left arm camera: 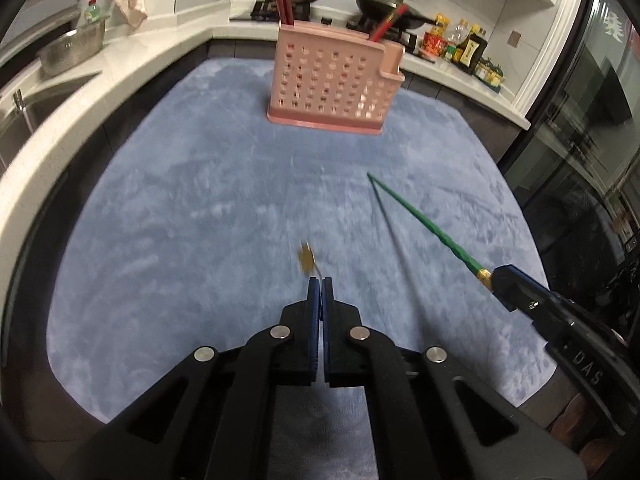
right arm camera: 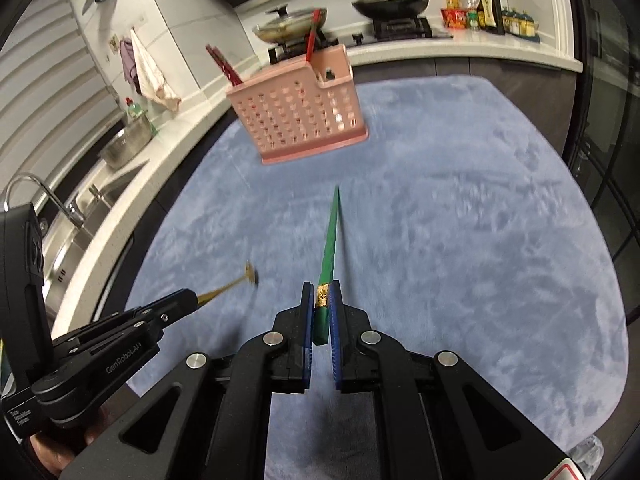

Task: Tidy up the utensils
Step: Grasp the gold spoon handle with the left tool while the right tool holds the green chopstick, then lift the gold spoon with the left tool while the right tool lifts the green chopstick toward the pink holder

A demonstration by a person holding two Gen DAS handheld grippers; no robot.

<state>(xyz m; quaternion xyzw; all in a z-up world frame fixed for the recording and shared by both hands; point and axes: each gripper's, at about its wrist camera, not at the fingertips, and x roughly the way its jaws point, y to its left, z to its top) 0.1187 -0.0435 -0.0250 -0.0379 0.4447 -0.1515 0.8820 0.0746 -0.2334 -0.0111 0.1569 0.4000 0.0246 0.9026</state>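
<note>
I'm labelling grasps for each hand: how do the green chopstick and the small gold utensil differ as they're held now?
The green chopstick is long, straight and tapers to a point; the gold utensil is short and thin with a small, blurred head. The right gripper clamps the chopstick below its gold band; the left gripper pinches the gold utensil's handle end. Both are held above the blue mat, pointing roughly toward the pink caddy.
</note>
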